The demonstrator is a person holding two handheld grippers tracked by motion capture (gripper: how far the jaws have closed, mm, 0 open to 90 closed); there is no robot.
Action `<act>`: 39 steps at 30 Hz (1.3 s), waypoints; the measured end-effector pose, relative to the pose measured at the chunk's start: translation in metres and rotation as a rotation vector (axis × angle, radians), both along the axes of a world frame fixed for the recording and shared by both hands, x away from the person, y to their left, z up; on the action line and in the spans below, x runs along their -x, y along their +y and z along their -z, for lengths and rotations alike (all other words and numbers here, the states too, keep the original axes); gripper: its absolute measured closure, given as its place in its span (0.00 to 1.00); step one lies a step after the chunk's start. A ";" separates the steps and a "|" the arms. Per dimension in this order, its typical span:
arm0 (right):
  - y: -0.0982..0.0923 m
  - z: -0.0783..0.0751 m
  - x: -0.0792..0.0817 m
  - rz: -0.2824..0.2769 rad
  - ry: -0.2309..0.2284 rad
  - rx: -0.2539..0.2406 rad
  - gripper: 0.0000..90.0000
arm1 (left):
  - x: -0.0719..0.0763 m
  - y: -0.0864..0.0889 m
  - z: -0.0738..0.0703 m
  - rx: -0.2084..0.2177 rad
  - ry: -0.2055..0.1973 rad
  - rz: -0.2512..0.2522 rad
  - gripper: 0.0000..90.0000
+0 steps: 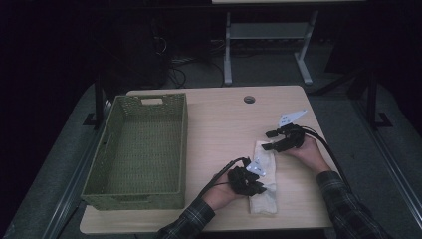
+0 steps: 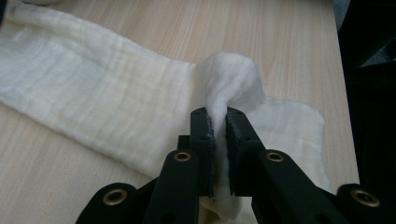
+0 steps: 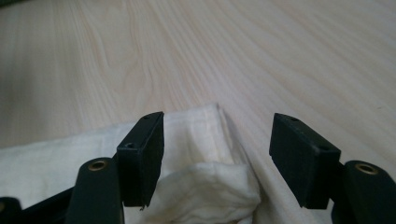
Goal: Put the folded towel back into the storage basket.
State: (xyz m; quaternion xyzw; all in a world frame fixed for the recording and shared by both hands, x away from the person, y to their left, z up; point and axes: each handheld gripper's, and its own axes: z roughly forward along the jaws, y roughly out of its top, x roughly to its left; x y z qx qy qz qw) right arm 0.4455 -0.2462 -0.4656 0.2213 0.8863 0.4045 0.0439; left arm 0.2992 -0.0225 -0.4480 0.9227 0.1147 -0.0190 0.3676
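Soft white cloth (image 1: 263, 181) lies on the table (image 1: 219, 124) right of the basket (image 1: 139, 149); it's light and floppy. My left gripper (image 2: 219, 126) pinches a raised fold; my right gripper (image 3: 217, 149) hangs wide over the far corner, where I'd grab.

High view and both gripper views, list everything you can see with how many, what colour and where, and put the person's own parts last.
cloth: one, white, folded long, right half of the table, near the front edge.
basket: one, green, woven, left half of the table.
table: one, light wood, with a round hole near its far edge.
desk frame: one, pale grey, on the floor beyond the table.
left gripper: one, black, its fingers pinched on a raised fold of the cloth.
right gripper: one, black, fingers apart over the cloth's far corner.
hands: two, each holding a gripper.
sleeves: two, dark plaid, at the bottom edge.
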 end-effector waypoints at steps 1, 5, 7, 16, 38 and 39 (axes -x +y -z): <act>0.001 0.002 0.000 -0.006 0.004 0.009 0.39 | 0.000 0.000 0.000 0.000 -0.001 0.001 0.91; 0.005 0.007 0.000 -0.032 0.017 0.023 0.39 | 0.000 -0.001 0.001 0.000 0.009 -0.001 0.91; 0.006 0.010 0.000 -0.043 0.016 0.035 0.41 | 0.000 -0.001 0.001 -0.004 0.007 0.002 0.91; 0.008 0.006 0.005 -0.099 0.014 0.061 0.67 | -0.002 -0.001 0.002 -0.002 0.013 0.004 0.91; 0.012 -0.013 0.011 -0.221 0.033 0.088 0.90 | -0.012 0.005 -0.018 0.057 0.002 -0.033 0.92; 0.012 -0.018 0.012 -0.217 0.038 0.079 0.90 | -0.012 0.006 -0.021 0.065 -0.005 -0.038 0.92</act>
